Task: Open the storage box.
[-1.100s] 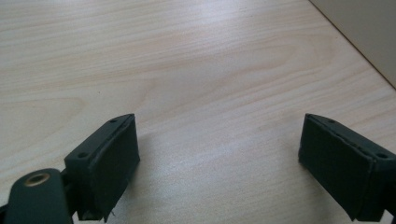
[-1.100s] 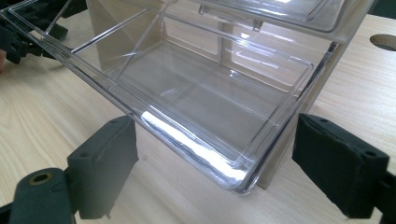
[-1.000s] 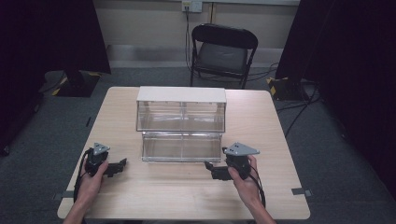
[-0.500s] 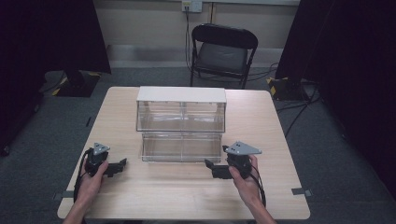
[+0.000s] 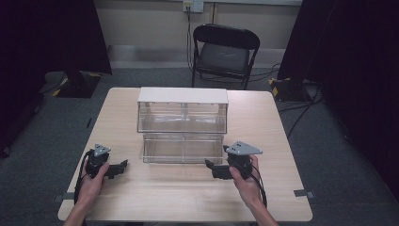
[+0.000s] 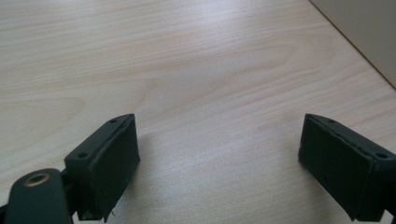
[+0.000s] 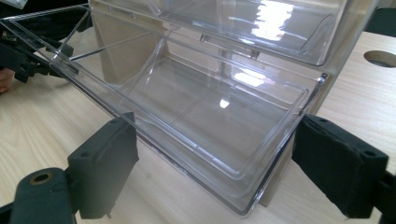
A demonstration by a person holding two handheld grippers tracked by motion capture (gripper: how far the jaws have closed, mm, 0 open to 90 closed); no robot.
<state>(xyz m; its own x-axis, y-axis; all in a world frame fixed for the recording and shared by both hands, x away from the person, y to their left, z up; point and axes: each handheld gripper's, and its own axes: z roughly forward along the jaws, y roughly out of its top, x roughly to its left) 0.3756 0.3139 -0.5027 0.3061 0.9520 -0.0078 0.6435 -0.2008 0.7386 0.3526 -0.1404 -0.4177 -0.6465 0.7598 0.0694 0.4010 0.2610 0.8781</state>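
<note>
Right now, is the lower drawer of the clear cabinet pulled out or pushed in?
Pulled out. The lower drawer juts forward of the upper one, and it looks empty.

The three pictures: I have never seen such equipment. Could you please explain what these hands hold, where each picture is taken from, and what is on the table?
A person sits at a wooden table and holds a hand tool in each hand: the left gripper and the right gripper. Each has two black fingers that can pinch things.

One picture comes from a camera above the table. The other two come from small cameras riding on each gripper, looking along its fingers.

On the table stands a clear plastic drawer cabinet with its lower drawer pulled out. Both grippers are open and hold nothing. The right one faces the drawer.
</note>
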